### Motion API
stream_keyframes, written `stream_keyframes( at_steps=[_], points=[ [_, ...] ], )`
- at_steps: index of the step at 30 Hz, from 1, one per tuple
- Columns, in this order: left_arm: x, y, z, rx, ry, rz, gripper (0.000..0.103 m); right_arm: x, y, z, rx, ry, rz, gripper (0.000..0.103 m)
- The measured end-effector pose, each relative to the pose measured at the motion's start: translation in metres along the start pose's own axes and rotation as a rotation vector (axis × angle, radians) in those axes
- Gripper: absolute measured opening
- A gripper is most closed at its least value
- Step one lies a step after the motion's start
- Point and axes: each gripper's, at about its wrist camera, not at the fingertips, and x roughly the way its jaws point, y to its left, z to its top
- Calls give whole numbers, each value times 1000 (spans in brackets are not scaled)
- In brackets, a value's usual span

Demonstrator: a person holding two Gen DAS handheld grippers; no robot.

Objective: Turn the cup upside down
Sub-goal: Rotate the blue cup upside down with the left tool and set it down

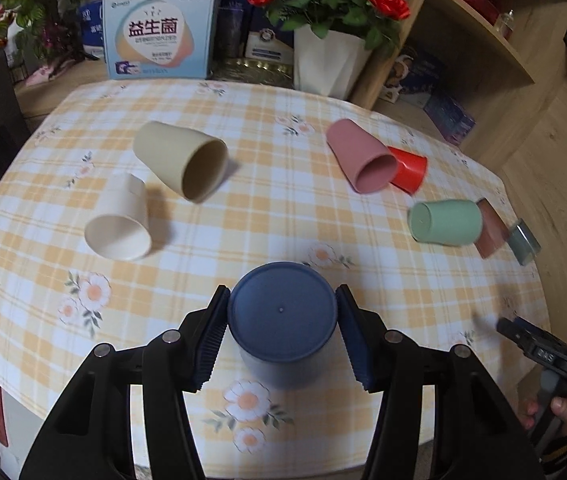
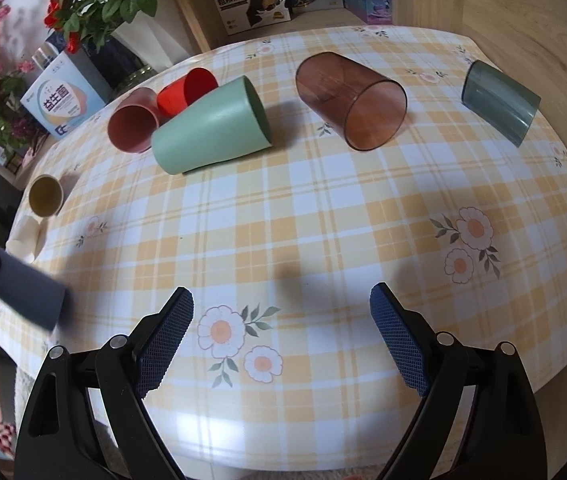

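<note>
A dark blue cup (image 1: pixel 282 322) stands upside down on the checked tablecloth, base up, between the pads of my left gripper (image 1: pixel 282 334). The pads sit against or very close to its sides. The same cup shows at the left edge of the right wrist view (image 2: pixel 27 296), tilted in that view, its upper end hidden behind the left gripper body. My right gripper (image 2: pixel 282 340) is open and empty above the near part of the table.
Several cups lie on their sides: beige (image 1: pixel 181 160), cream (image 1: pixel 119 224), pink (image 1: pixel 359 156), red (image 1: pixel 409 168), green (image 2: pixel 211 126), clear brown (image 2: pixel 353 100), clear grey (image 2: pixel 499 100). A white flower pot (image 1: pixel 327 60) and boxes (image 1: pixel 159 32) stand behind the table.
</note>
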Motion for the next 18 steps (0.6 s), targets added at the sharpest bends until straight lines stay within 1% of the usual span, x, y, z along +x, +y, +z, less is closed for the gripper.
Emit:
stream_keyframes(
  at_steps=[4, 10, 15, 18],
  points=[
    [7, 1, 12, 25, -26, 43, 52, -3, 0, 2, 2, -3, -7, 87],
    [18, -8, 20, 74, -51, 86, 52, -5, -2, 3, 12, -5, -18, 87],
    [20, -19, 19, 73, -44, 64, 52, -6, -5, 1, 20, -1, -23, 87],
    [23, -31, 16, 119, -52, 85, 52, -5, -7, 1, 31, 3, -21, 87]
  ],
)
